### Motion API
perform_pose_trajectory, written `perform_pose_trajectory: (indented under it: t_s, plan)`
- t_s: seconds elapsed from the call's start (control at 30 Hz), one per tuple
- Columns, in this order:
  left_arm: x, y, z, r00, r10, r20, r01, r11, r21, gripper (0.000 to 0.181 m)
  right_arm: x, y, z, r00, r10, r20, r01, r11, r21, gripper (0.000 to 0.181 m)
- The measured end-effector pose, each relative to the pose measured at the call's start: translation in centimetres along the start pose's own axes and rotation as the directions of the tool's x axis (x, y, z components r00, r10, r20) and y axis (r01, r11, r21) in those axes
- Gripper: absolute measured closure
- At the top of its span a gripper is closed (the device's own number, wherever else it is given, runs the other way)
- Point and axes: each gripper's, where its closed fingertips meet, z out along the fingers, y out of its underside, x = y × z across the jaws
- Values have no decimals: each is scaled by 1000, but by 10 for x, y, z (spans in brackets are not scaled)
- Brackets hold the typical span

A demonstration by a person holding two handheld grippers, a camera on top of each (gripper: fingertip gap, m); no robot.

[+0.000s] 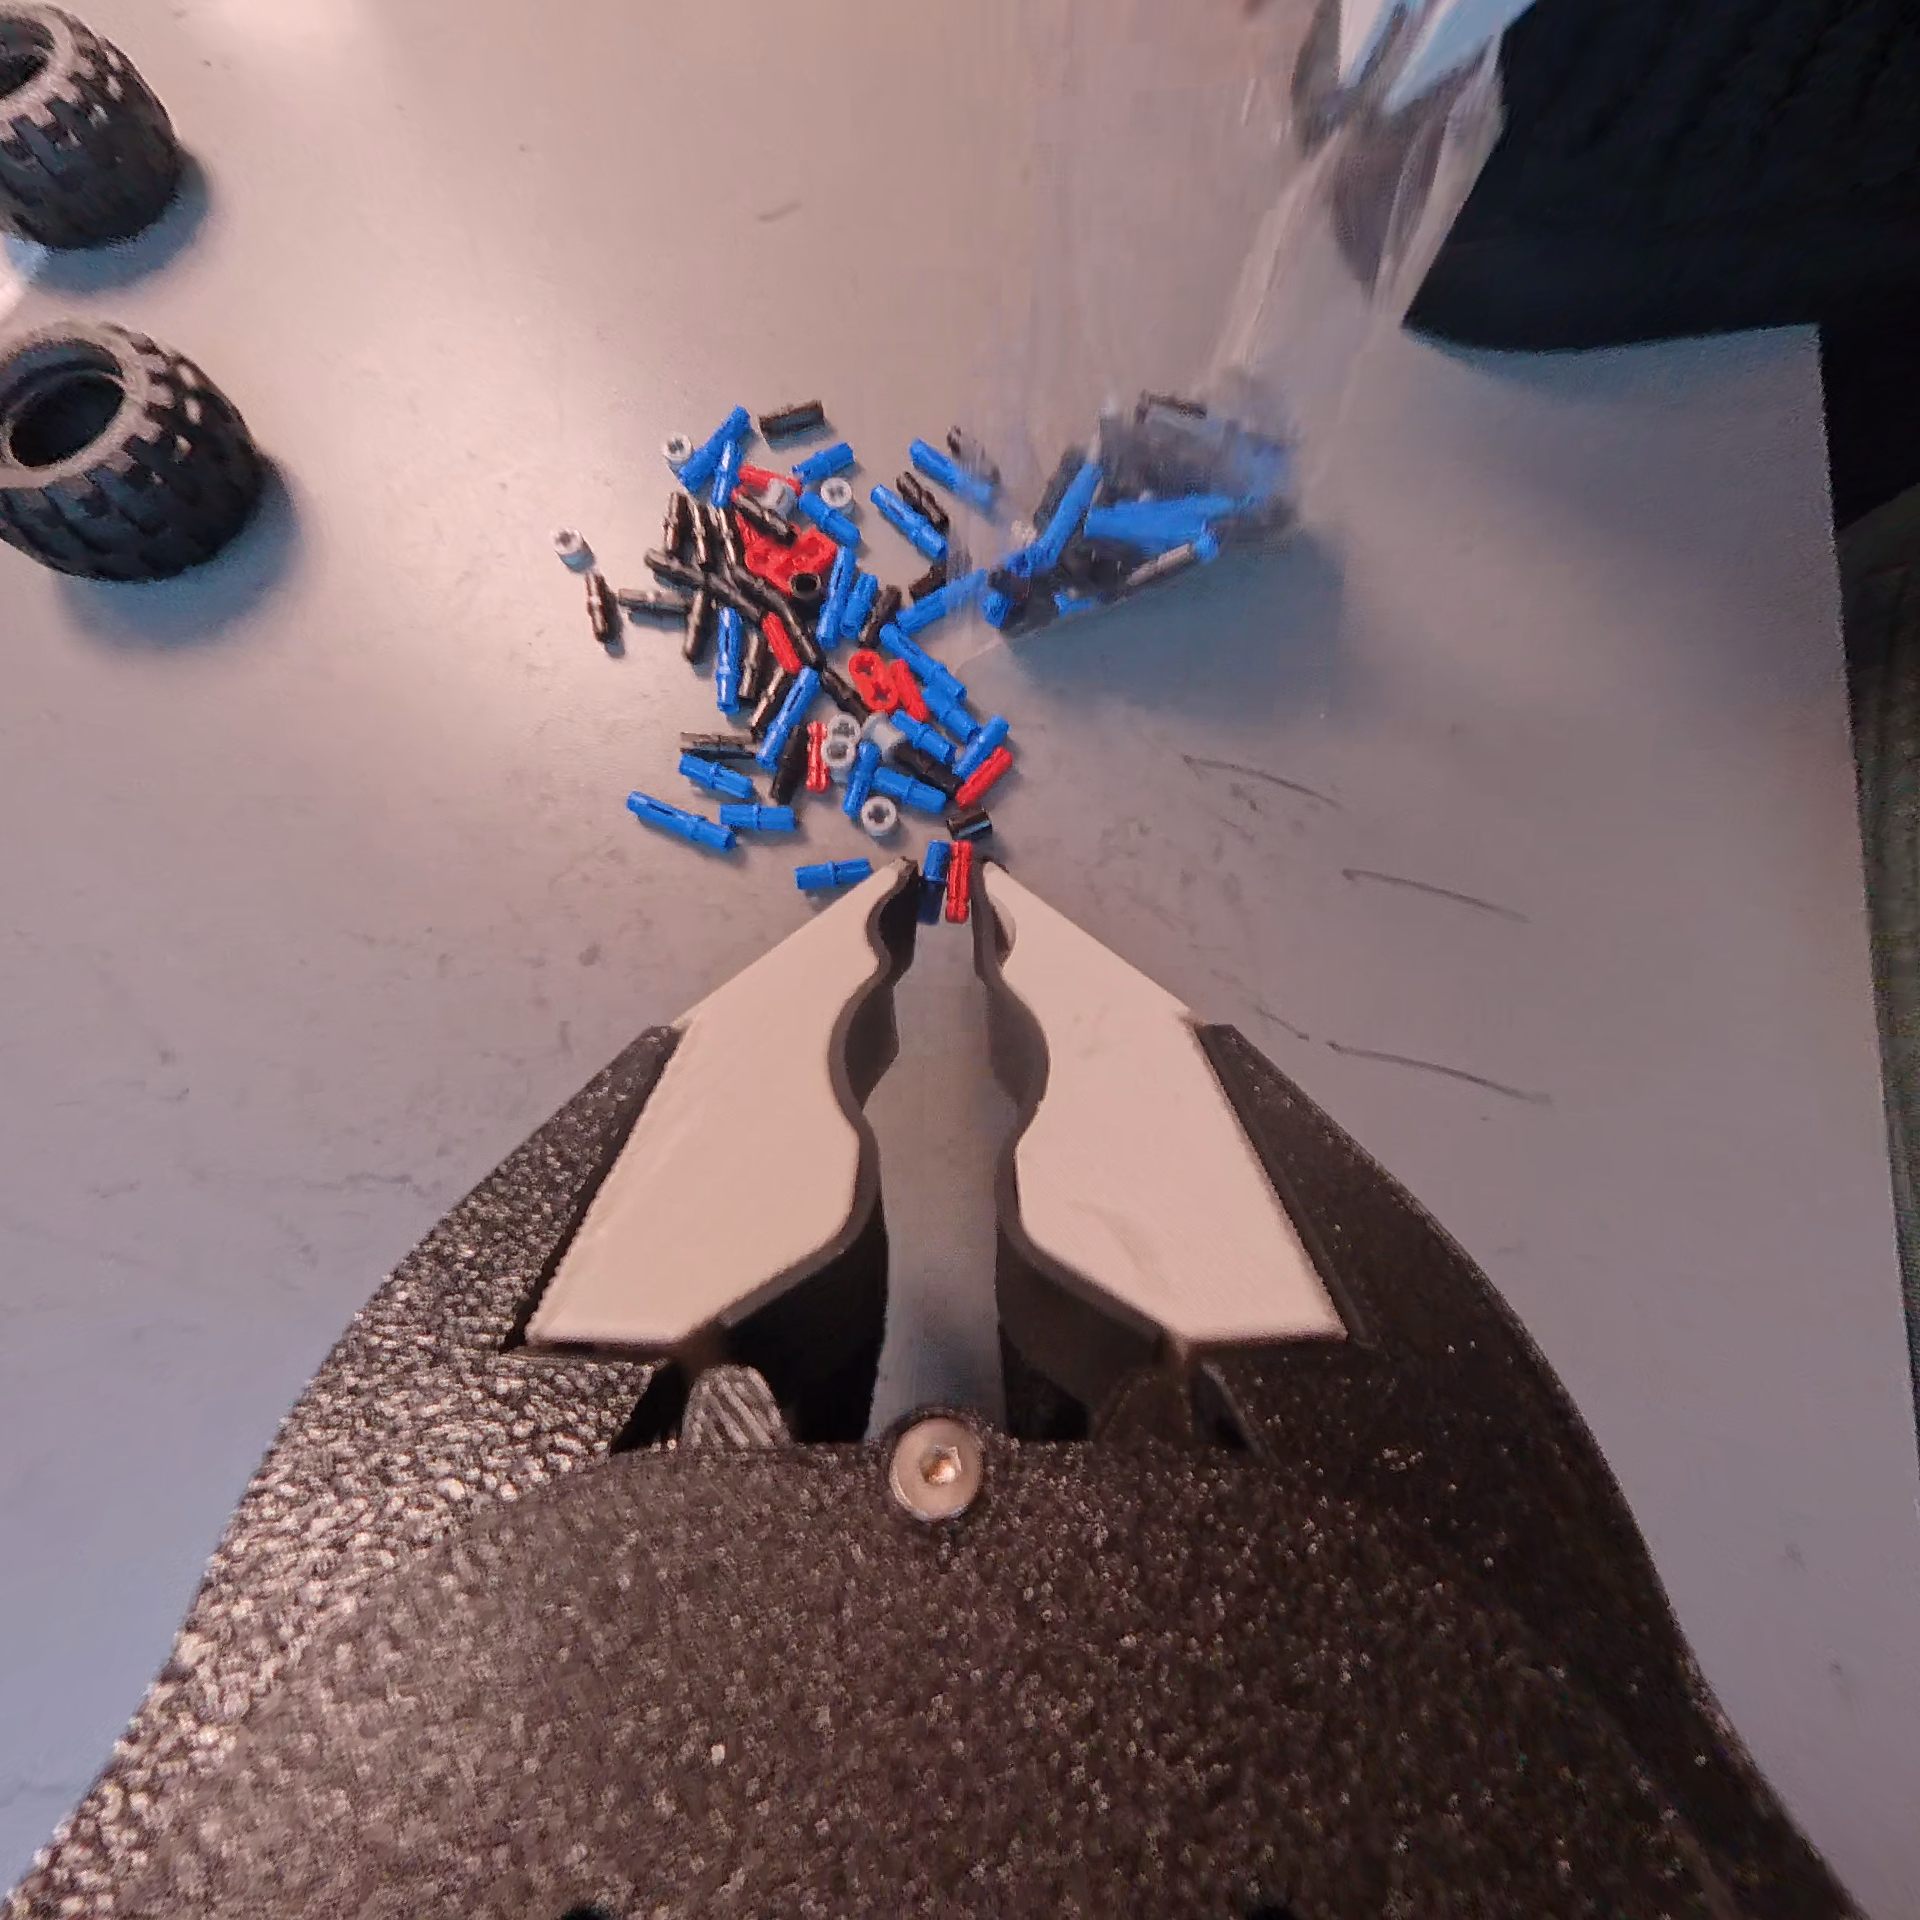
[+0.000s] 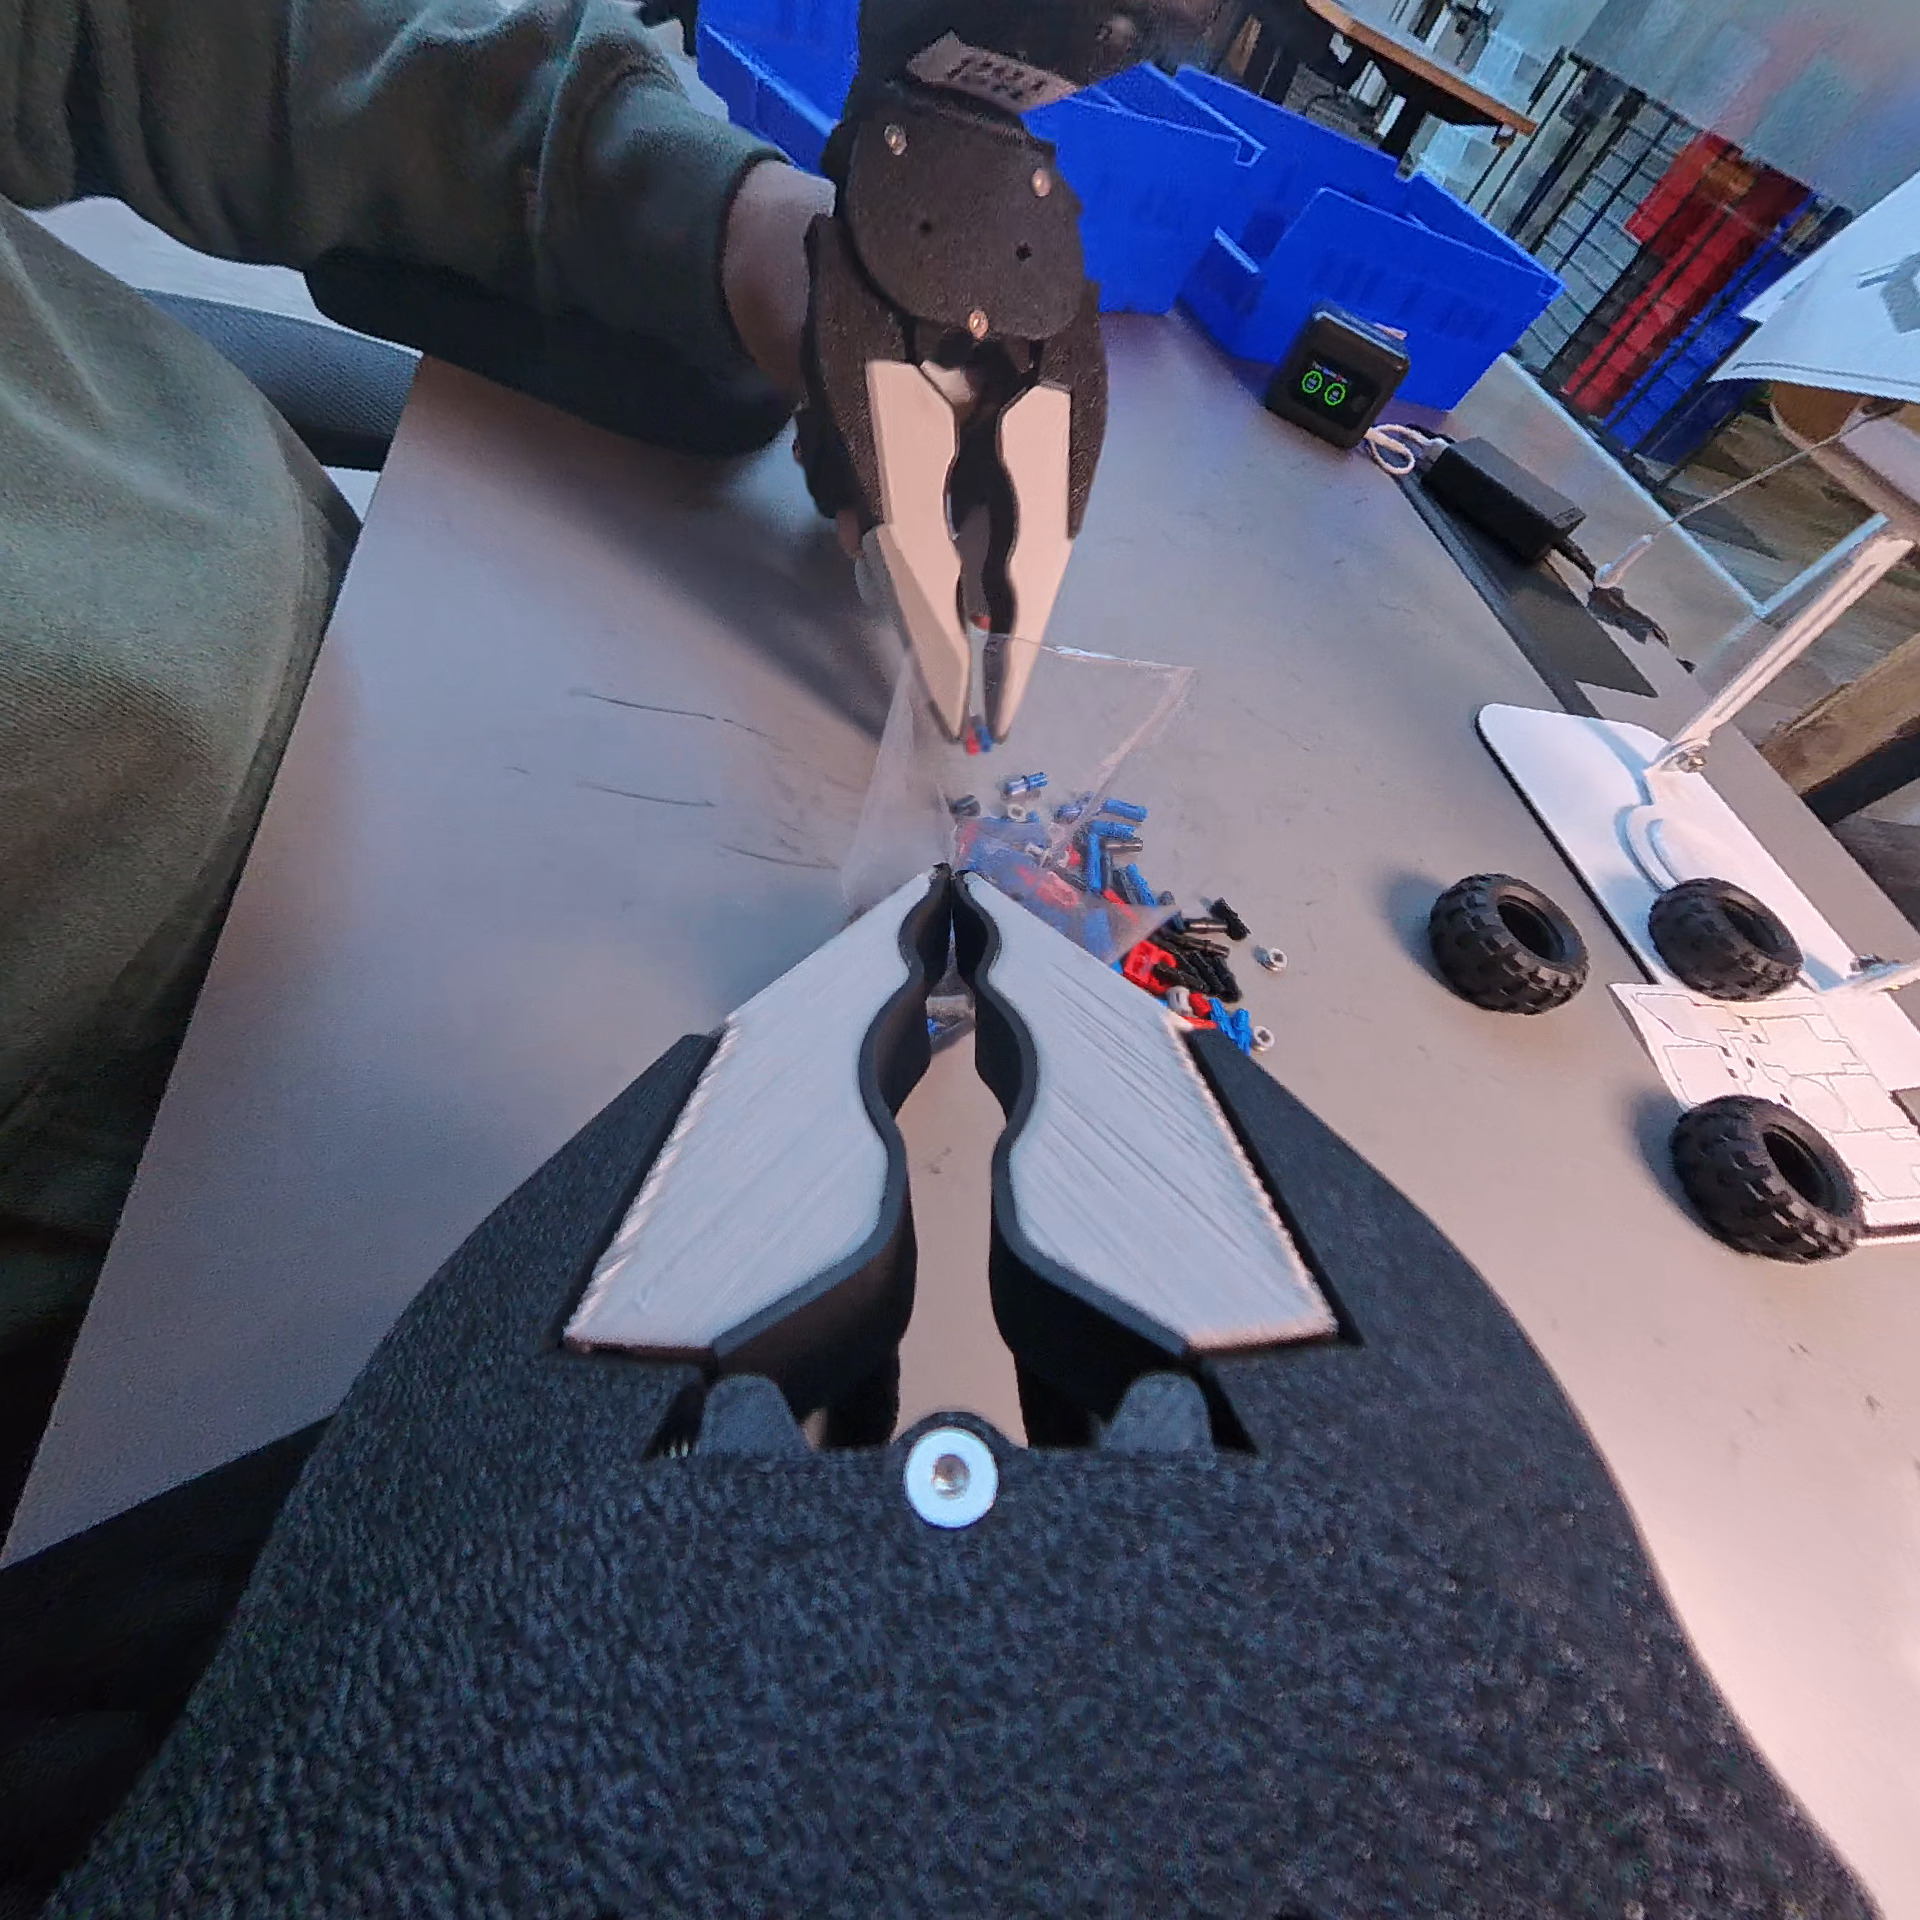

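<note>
On the surface (image 1: 416, 935), your left hand-held gripper (image 1: 945, 883) bracketed a red pin (image 1: 958, 881) (slightly parted); your right hand-held gripper (image 2: 951, 878) pinched the clear bag (image 2: 1049, 727).

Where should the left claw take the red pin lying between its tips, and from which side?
Probably mid-shaft on the red pin, from above: it lies flat, in line with the left claw. A blue pin hugs one side, so both may get pinched.

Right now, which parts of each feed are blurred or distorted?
Left wrist view: the clear plastic bag at upper right is motion-smeared, while the pile of small pins is fairly sharp. Right wrist view: wide-angle bending at the edges, and the tyres look slightly soft.
</note>
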Motion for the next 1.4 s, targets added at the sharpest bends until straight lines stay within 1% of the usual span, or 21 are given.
perform_pose_trajectory:
  t_s: [0.03,0.1,0.17,0.23,0.27,0.33,0.43,0.5,0.6,0.67,0.73,0.8,0.83,0.9,0.97,1.03,1.13,1.23,1.27,1.4]
  plan:
    - [0,-12,-6,1000,0,-5,0,999,48,172,-2,-1,2,1000,-4,11,4,1000,0,181]
    - [4,-45,-22,1000,20,-23,-16,987,159,172,-6,-2,5,1000,-17,26,17,1000,-5,181]
    - [17,-80,-34,995,72,-68,-54,970,237,172,-9,-3,9,999,-29,40,29,1000,-9,181]
    - [30,-103,-34,984,148,-97,-121,963,242,172,-12,-3,12,998,-34,54,35,999,-13,181]
    - [36,-109,-30,976,184,-112,-156,962,223,172,-13,-3,13,998,-37,55,38,999,-14,181]
    - [45,-112,-18,959,242,-146,-217,962,164,172,-14,-3,14,998,-40,55,41,999,-11,181]
    - [46,-108,-3,952,263,-160,-248,963,107,171,-13,-4,13,998,-45,47,46,999,-6,181]
    - [46,-107,-2,955,234,-181,-214,969,123,163,-12,-6,12,998,-47,39,47,999,2,181]
    - [42,-109,-12,961,202,-191,-166,968,188,159,-10,-8,9,998,-52,27,51,999,14,181]
    - [23,-105,-22,976,159,-146,-129,971,200,159,-8,-9,6,998,-56,16,55,998,15,181]
    - [-3,-85,-28,990,96,-107,-78,984,161,159,-5,-9,-1,999,-51,8,51,999,16,181]
    - [-20,-47,-23,993,48,-108,-43,998,49,157,-10,-11,-10,998,-25,58,24,999,31,181]
    - [-21,-30,-19,991,55,-126,-53,998,14,157,-11,-12,-14,997,-17,69,15,999,34,181]
    - [-20,-6,-10,986,53,-158,-58,998,-31,157,-12,-10,-18,996,-1,87,-1,1000,27,181]
    - [-17,6,-1,984,66,-167,-76,995,-58,157,-9,-7,-19,997,10,80,-11,1000,14,181]
    - [-19,10,6,984,94,-153,-106,992,-74,157,-8,-6,-19,997,18,76,-19,1000,16,181]
    - [-19,13,13,981,103,-165,-120,988,-95,158,-8,-3,-18,997,22,72,-23,1000,10,181]
    - [-21,12,14,982,109,-155,-125,987,-101,167,-8,-1,-17,997,24,70,-24,1000,5,181]
    - [-21,12,14,982,114,-151,-130,986,-105,174,-8,-1,-16,997,25,69,-25,1000,4,181]
    - [-18,11,14,983,121,-136,-135,986,-98,177,-6,3,-14,998,26,53,-26,1000,-10,181]
